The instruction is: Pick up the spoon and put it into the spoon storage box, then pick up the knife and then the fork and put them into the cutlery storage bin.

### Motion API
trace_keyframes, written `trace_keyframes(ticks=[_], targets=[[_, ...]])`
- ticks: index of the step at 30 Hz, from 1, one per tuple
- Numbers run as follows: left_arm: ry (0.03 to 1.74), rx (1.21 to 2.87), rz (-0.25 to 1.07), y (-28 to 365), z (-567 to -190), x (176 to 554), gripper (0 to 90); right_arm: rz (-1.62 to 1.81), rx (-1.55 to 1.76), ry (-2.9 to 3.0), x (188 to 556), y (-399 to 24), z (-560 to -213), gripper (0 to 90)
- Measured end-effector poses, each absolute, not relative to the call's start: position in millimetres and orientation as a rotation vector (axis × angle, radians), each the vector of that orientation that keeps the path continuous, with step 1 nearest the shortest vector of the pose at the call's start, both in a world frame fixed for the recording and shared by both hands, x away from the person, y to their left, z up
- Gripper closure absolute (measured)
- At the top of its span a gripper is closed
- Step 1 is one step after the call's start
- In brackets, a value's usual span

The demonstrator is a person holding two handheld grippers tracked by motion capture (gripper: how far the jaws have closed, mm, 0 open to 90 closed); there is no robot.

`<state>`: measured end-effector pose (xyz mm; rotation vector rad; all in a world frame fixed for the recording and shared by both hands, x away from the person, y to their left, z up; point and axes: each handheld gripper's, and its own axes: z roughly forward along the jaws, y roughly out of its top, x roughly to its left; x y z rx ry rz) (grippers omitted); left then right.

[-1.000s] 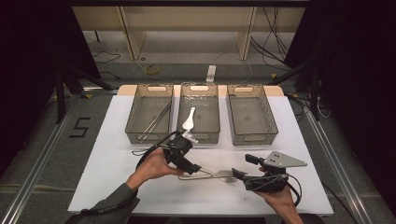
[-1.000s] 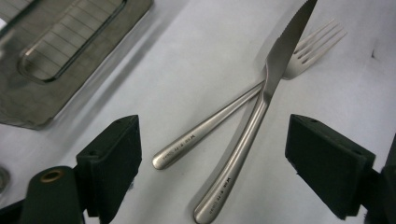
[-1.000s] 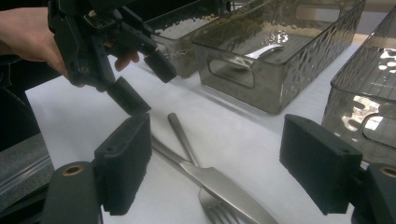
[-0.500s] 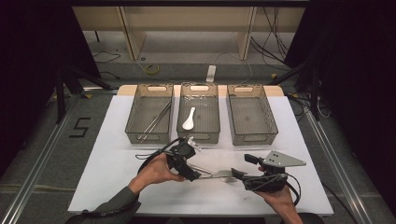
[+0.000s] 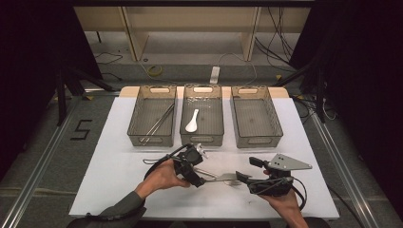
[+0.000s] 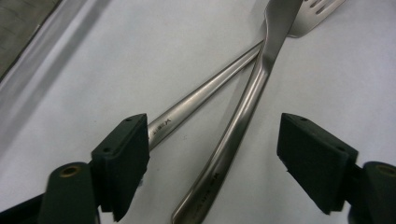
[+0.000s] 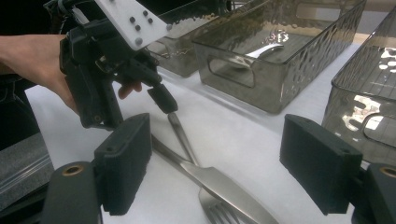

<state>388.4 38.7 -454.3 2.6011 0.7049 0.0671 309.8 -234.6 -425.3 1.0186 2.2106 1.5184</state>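
Note:
Two steel utensils [image 5: 222, 178] lie crossed on the white table between my grippers. My left gripper [image 5: 200, 180] points down at their handles. In the left gripper view its jaws [image 6: 212, 133] have just been closing but stand open, with the curved handle [image 6: 247, 107] between them, untouched. The straight handle [image 6: 205, 93], which ends in tines, runs by the left pad [image 6: 123, 149]. My right gripper [image 5: 247, 170] holds still just right of the utensils. It [image 7: 217, 135] is open and empty above the tines [image 7: 215, 213] and the broad blade [image 7: 229, 191].
Three smoked-plastic trays stand in a row at the back. The left tray [image 5: 153, 135] holds chopsticks, the middle tray [image 5: 202, 137] a white spoon [image 5: 192, 121], and the right tray [image 5: 256, 137] nothing. The table's front edge lies close under both hands.
My left gripper has come down and back from the middle tray's front onto the utensil handles. The right gripper and the white spoon have not moved.

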Motion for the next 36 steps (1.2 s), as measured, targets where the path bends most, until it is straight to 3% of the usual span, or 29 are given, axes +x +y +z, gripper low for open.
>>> trace_keyframes(ticks=[25, 36], targets=[[0.648, 2.635, 0.059, 30.2, -463.6, 385.2, 42.5, 1.511, 1.013, 2.216, 308.5, -233.3, -425.1, 25.9], [0.616, 2.657, 0.097, 29.1, -465.6, 383.3, 53.7, 1.507, 1.004, 2.216, 308.5, -233.3, -424.7, 26.0]])
